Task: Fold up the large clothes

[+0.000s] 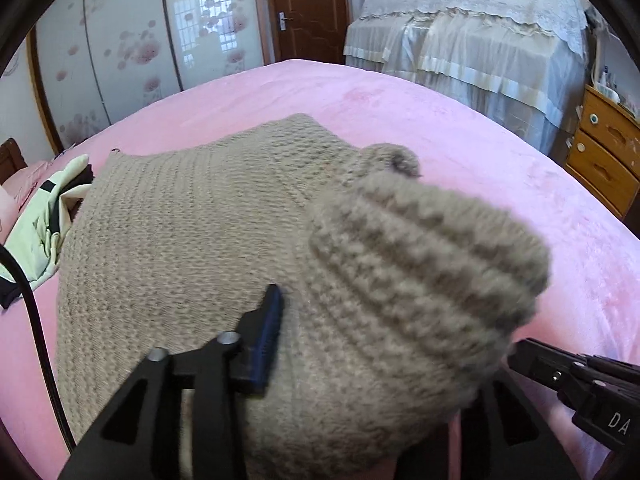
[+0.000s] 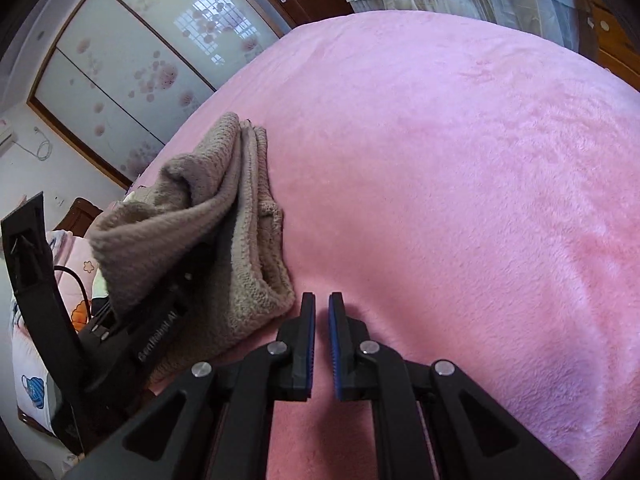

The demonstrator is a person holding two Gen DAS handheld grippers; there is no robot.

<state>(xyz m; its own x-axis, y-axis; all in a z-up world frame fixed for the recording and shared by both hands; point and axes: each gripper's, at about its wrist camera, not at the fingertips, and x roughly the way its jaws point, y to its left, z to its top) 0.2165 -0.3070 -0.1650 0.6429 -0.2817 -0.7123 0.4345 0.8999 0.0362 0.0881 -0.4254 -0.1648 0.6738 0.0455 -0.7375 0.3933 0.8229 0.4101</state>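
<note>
Chunky beige knit fills the left wrist view: a ribbed sweater cuff (image 1: 428, 264) bulges between the left gripper (image 1: 384, 344) fingers, which stand apart without pinching it, over the sweater (image 1: 180, 232) spread on the pink plush bed (image 1: 480, 128). Pale green clothing (image 1: 44, 216) lies at the left edge.

Right wrist view: right gripper (image 2: 322, 340) fingers nearly closed, empty, beside the sweater's folded, layered edge (image 2: 256, 248).

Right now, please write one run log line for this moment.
garment: beige knit sweater partly folded on pink bed | left tool: open around ribbed edge | right tool: shut, empty
</note>
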